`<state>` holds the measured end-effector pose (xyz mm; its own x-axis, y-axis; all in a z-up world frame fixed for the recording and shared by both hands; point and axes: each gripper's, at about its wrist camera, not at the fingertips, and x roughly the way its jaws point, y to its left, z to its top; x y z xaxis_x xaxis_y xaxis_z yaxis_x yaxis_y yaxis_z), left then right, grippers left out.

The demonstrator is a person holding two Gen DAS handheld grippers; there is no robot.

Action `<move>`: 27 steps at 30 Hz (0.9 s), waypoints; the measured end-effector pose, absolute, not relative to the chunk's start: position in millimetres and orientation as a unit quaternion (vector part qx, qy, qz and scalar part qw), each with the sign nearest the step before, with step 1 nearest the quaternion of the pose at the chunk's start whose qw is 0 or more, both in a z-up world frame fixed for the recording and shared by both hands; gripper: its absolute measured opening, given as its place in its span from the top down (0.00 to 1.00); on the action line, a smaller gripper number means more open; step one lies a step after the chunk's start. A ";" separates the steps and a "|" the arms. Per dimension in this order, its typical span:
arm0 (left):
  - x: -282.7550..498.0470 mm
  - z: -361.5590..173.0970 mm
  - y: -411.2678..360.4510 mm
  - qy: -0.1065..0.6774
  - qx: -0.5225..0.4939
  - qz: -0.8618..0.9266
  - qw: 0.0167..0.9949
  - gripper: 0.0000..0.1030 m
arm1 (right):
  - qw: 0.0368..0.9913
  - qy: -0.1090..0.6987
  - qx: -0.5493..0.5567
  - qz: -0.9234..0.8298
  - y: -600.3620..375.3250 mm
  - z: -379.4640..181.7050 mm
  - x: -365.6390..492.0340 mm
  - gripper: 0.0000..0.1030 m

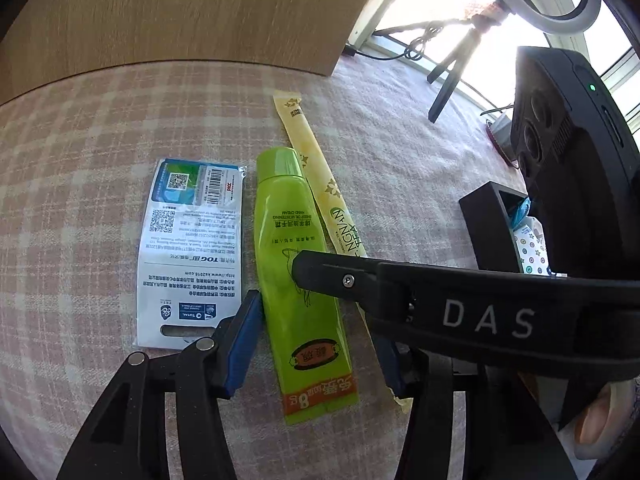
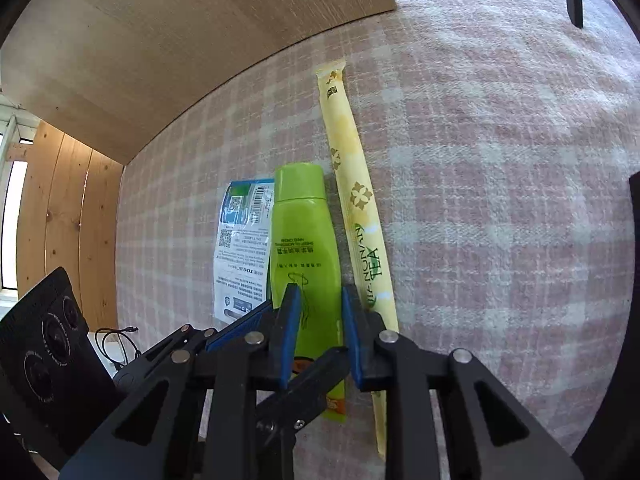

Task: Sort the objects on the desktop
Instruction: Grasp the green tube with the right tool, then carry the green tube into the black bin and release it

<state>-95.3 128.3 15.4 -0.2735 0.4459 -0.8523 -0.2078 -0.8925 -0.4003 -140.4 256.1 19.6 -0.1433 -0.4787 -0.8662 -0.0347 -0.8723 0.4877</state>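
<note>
right tool (image 2: 318, 334) | pads straddle green tube (image 2: 305, 256), narrowly parted | left tool (image 1: 316, 344) | spread wide around tube

Left tongs over a hand cream tube on the checked worktop

The left tongs (image 1: 316, 344) stand spread either side of the green hand cream tube (image 1: 298, 276). A white printed packet (image 1: 192, 256) lies left of it, a yellow tea stick (image 1: 316, 168) right, and the right tongs' black finger (image 1: 340, 276) crosses the tube.

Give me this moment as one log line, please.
right tool: open, straddling green plastic hand-cream tube | left tool: open, straddling it too | yellow tea sachet: beside tube
</note>
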 end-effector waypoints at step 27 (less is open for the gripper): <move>-62.0 82.4 181.7 -0.105 -0.531 0.784 0.304 0.64 | 0.153 -0.285 0.576 -0.751 345.6 74.7 -79.8 0.80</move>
<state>-62.0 181.7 82.4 -0.2526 0.5882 -0.7683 -0.3648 -0.7933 -0.4874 -79.8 345.6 74.7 -0.2902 -0.5581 -0.7774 -0.0986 -0.7906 0.6044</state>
